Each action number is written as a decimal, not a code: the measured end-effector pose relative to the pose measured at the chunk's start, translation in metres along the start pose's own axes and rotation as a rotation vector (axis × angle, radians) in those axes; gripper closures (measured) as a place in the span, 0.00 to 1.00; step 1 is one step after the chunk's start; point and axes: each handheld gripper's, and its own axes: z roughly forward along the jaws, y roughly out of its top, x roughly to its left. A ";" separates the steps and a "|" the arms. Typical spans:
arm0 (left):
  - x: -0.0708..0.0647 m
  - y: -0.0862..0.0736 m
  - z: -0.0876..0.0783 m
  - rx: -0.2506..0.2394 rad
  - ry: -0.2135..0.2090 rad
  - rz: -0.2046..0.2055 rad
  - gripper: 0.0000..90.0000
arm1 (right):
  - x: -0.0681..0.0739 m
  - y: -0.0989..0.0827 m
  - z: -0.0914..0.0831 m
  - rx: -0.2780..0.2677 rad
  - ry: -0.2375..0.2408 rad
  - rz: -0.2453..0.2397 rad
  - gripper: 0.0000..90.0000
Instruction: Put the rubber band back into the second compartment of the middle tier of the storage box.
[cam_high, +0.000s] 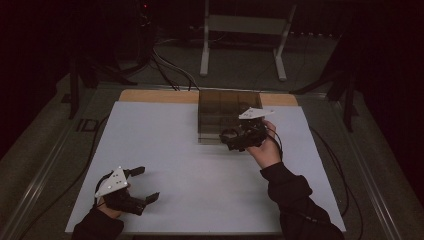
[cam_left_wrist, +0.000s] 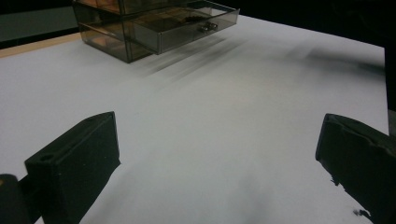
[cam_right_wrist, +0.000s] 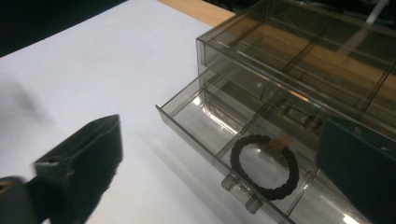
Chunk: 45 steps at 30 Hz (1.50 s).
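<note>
The hair tie (cam_right_wrist: 265, 167), a dark braided ring, lies flat in a compartment of the pulled-out drawer (cam_right_wrist: 201, 125). In the high view, the smoky clear organizer (cam_high: 220, 112) stands at the far side of the white table (cam_high: 175, 150); the right gripper (cam_high: 235, 139) hovers at its front, and the left gripper (cam_high: 146, 184) rests near the table's near left corner, jaws spread. In the left gripper view, both jaws stand wide apart over bare table. In the right gripper view, the jaws gape wide above the drawer, gripping nothing.
</note>
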 end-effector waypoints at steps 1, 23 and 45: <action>0.000 0.000 0.000 -0.001 0.001 0.003 0.00 | 0.000 -0.001 -0.002 -0.006 -0.002 -0.001 0.00; -0.001 -0.001 -0.001 0.002 -0.001 0.005 0.00 | -0.001 -0.046 -0.023 -0.041 -0.003 0.008 0.00; -0.001 -0.001 -0.001 0.000 -0.004 0.001 0.00 | -0.005 -0.120 -0.039 -0.056 0.005 0.046 0.00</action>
